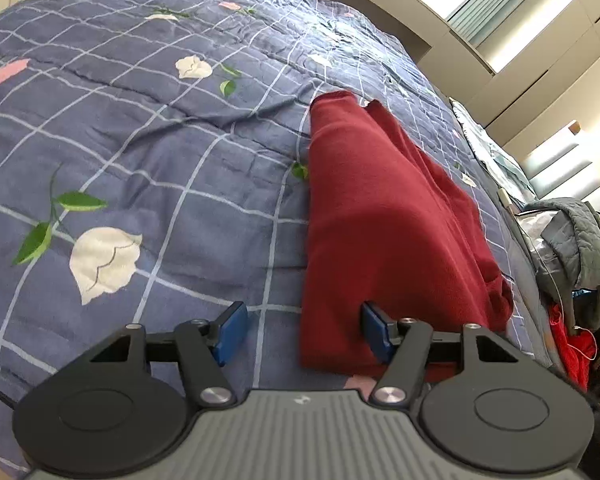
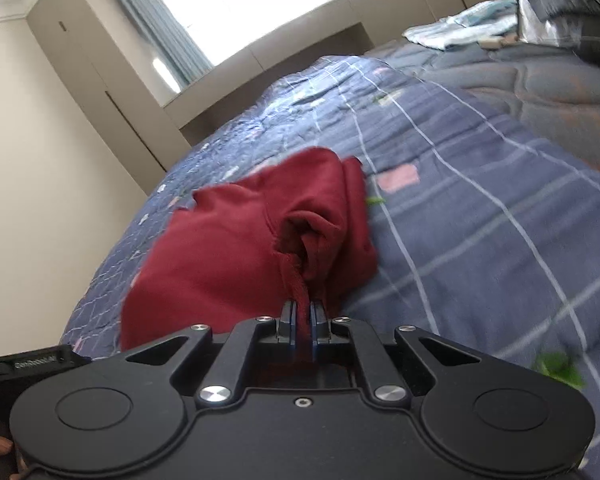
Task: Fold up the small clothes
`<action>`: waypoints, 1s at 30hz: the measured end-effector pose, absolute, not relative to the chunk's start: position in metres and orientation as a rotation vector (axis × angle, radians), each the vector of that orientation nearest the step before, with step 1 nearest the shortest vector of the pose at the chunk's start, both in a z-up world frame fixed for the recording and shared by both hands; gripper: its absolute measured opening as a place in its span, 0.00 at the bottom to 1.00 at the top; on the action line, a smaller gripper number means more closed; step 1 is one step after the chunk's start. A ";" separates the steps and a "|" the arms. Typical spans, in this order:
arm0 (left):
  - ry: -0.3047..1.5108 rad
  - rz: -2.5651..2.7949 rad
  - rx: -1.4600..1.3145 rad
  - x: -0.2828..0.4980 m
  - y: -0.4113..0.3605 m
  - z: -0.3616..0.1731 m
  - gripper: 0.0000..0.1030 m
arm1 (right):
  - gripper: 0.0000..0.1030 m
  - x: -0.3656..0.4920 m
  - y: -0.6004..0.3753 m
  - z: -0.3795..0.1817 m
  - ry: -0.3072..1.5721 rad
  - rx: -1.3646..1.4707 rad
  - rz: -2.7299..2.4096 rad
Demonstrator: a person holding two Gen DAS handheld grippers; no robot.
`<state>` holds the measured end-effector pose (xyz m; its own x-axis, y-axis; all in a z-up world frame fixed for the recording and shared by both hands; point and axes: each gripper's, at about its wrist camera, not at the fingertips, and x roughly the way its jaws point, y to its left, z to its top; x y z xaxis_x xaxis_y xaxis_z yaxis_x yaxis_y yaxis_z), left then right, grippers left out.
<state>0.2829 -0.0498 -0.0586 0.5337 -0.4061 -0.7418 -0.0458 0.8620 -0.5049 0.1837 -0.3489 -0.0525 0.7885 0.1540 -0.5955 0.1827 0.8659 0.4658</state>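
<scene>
Red garment (image 1: 380,216) lies on the blue checked floral quilt (image 1: 140,152), at 3 o'clock in the left wrist view, partly folded lengthwise. Its near edge is hidden under the left gripper (image 1: 304,330) body. Left gripper's jaws are partly apart: the right pad touches the cloth's top, the left pad sits over bare quilt, nothing pinched. Right gripper (image 2: 302,320) is clamped on a bunched edge of the garment. Right view is motion-blurred. At 8 o'clock there, a black mount (image 2: 32,362) carries small lettering, unreadable. Grey jacket (image 1: 580,236) at 3 o'clock, partly cut off.
</scene>
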 end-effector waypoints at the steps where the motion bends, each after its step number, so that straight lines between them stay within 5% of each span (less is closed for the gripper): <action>1: 0.996 -0.228 -0.504 0.282 -0.050 -0.059 0.64 | 0.06 0.181 -0.349 -0.054 0.668 0.537 -0.020; 15: 0.964 -0.187 -0.395 0.271 -0.051 -0.046 0.82 | 0.07 0.169 -0.337 -0.052 0.659 0.431 -0.020; 18: 0.959 -0.170 -0.373 0.271 -0.050 -0.040 0.90 | 0.23 0.166 -0.339 -0.045 0.625 0.412 0.011; 23: 0.920 -0.144 -0.299 0.278 -0.051 -0.027 0.99 | 0.80 0.170 -0.349 -0.030 0.568 0.357 -0.013; 30: 0.885 -0.131 -0.220 0.301 -0.058 -0.015 0.99 | 0.86 0.222 -0.367 -0.022 0.564 0.390 0.011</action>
